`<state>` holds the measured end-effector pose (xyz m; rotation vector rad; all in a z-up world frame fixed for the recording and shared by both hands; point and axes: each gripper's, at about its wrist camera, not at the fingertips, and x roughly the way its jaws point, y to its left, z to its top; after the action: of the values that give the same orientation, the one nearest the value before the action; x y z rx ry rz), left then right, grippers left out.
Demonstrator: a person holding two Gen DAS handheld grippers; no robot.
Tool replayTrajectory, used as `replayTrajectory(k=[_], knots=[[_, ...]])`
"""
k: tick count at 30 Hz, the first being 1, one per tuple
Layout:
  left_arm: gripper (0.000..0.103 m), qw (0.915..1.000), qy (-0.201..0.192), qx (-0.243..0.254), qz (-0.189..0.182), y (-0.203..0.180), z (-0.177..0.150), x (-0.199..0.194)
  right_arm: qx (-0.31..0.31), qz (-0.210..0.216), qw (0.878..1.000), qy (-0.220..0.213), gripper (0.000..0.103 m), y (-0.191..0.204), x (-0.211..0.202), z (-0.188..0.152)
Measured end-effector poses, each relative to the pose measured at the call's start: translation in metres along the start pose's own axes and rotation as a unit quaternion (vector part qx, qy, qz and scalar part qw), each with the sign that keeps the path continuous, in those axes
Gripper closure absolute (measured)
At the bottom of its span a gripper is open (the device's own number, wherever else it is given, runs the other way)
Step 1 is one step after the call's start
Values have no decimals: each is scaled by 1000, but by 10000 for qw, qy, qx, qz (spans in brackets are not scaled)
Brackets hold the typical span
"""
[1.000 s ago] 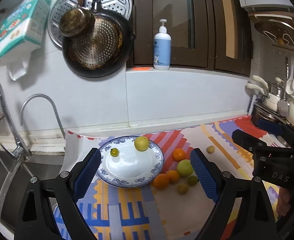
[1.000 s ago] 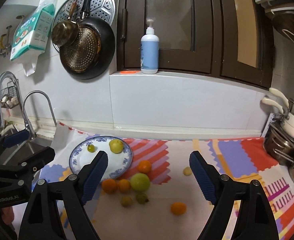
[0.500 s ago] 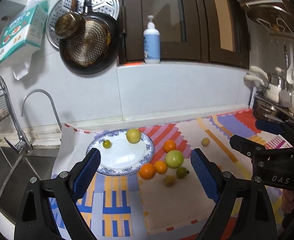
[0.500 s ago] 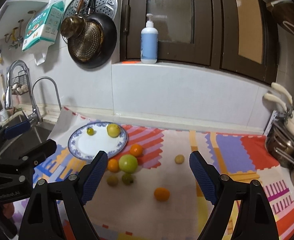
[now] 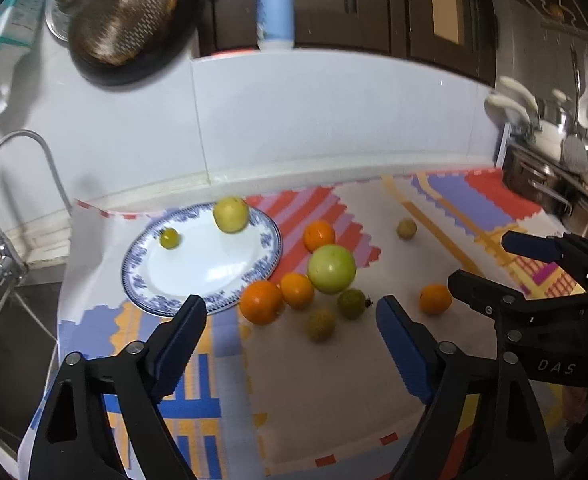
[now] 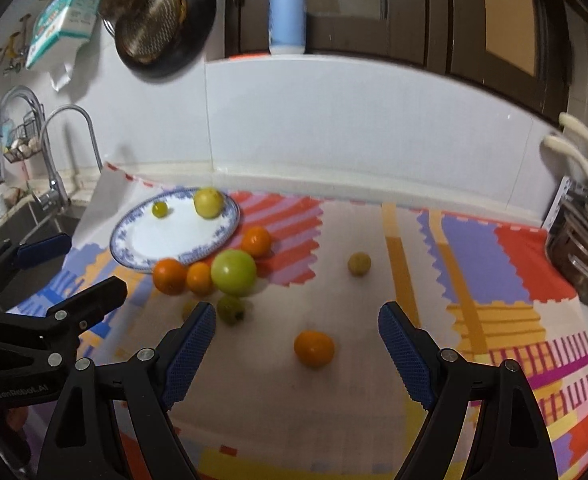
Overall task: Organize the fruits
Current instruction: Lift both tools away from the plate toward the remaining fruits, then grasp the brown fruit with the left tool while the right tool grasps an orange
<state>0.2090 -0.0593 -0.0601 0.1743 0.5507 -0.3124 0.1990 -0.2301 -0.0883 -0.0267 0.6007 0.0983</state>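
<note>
A blue-rimmed white plate [image 5: 146, 284] [image 6: 134, 256] holds a yellow fruit [image 5: 231, 214] [image 6: 208, 202] and a small green fruit [image 5: 169, 238] [image 6: 160, 209]. Beside it on the patterned mat lie a big green fruit [image 5: 331, 269] [image 6: 233, 272], several oranges [image 5: 261, 307] [image 6: 169, 276] and small greenish fruits [image 5: 351, 303] [image 6: 230, 309]. One orange [image 6: 313, 348] [image 5: 435, 299] lies apart, just ahead of my right gripper [image 6: 295, 354]. My left gripper [image 5: 292, 344] is open and empty above the mat, near the cluster. The right gripper is open and empty.
A sink and tap [image 5: 2, 248] [image 6: 54, 184] are at the left. Pots [image 5: 553, 188] [image 6: 581, 248] stand at the right. A tiled wall with hanging pans [image 5: 126, 20] and a soap bottle [image 6: 288, 12] is behind.
Both grippers have moved down and forward toward the fruit, which now looks larger. Both stay open. No fruit has moved.
</note>
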Motion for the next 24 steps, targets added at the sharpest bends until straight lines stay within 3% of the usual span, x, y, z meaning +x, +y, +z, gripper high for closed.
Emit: replayTrajectory(k=[5, 13, 24], knots=[[26, 9994, 315, 86, -152, -4, -4, 26, 53, 3, 9996, 288, 21, -6, 23, -7], [43, 9956, 847, 163, -364, -10, -15, 63, 282, 184, 9962, 801, 34, -14, 59, -18], [62, 9928, 1068, 287, -466, -13, -17, 87, 371, 260, 9923, 1151, 50, -19, 84, -26]])
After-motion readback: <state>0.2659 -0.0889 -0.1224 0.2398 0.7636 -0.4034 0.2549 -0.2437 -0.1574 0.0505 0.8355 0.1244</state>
